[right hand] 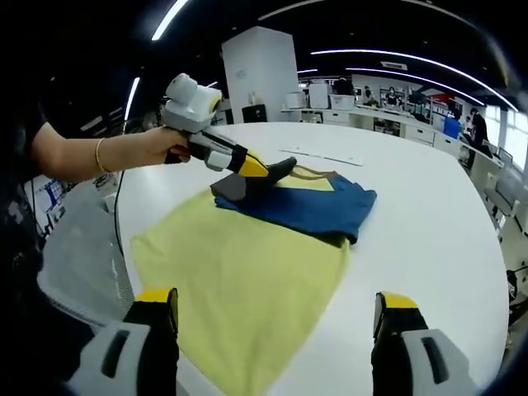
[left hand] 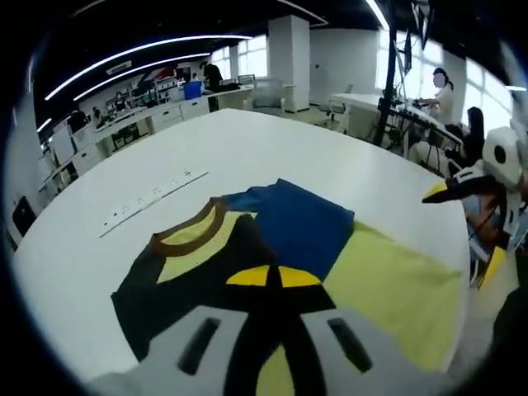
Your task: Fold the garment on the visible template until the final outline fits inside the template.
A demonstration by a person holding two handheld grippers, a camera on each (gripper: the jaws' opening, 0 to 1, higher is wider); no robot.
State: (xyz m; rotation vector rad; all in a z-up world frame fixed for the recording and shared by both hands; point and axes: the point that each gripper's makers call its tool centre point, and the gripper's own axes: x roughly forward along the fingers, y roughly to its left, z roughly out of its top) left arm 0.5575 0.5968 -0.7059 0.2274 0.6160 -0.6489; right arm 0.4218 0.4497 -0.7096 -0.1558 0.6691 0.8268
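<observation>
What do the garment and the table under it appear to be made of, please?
The garment looks like soft matte knit fabric in yellow, blue and black: it drapes flat and folds with soft edges. The table looks like smooth white laminate or painted board with a slight sheen; which one, the views leave open.

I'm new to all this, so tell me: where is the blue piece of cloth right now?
In the right gripper view, the blue cloth lies on the white table at the yellow sheet's far edge, right beside the left gripper.
</observation>
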